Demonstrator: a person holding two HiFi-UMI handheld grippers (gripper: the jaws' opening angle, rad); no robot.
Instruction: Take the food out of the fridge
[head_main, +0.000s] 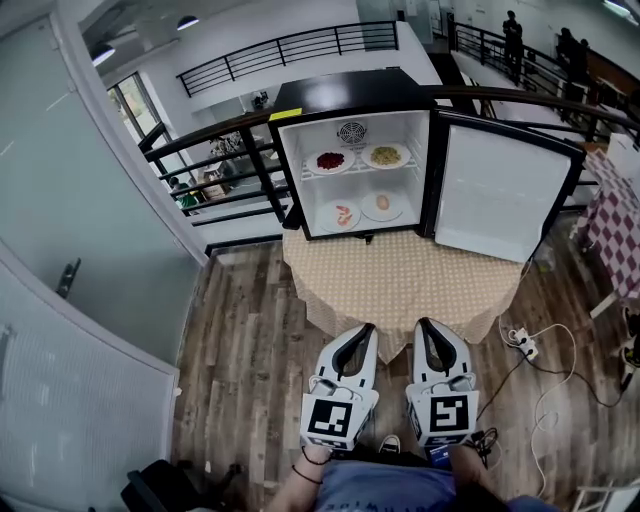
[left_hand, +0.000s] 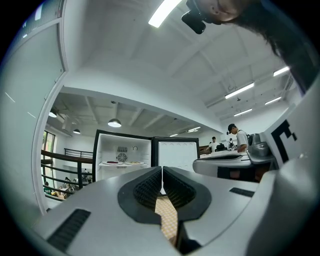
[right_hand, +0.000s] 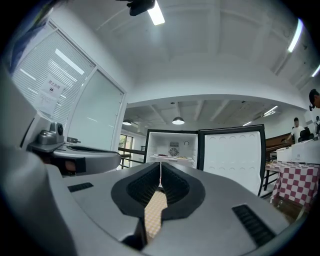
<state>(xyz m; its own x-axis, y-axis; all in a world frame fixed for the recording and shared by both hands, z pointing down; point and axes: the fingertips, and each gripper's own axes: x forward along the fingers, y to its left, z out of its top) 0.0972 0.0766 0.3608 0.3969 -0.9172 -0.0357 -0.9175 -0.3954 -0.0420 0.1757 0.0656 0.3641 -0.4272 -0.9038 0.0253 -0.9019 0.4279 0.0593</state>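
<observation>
Fridge door open, food untouched: we see a small black fridge (head_main: 345, 92) standing at the back of a desk (head_main: 400, 285) draped in a tan checked cloth, its white-lined door (head_main: 495, 190) swung wide to the right. Inside, 4 plates sit in 2 rows. On the upper wire shelf, a plate of red food (head_main: 330, 161) is at left and a plate of yellowish noodles (head_main: 386, 156) at right. Below them, on the fridge's bottom level, a plate of pinkish pieces (head_main: 341, 215) is at left and a plate of pale food (head_main: 382, 206) at right; we cannot tell more closely what either dish is.

Nearer the camera, the left gripper (head_main: 366, 330) and the right gripper (head_main: 424, 323) are held side by side above the wooden floor (head_main: 250, 350). Both point level toward the fridge, with their tips at the desk's near edge, well short of the food. In each gripper view the 2 ribbed black jaws are clenched tip to tip with nothing between them. A dark railing (head_main: 215, 150) runs behind the fridge at left.
</observation>
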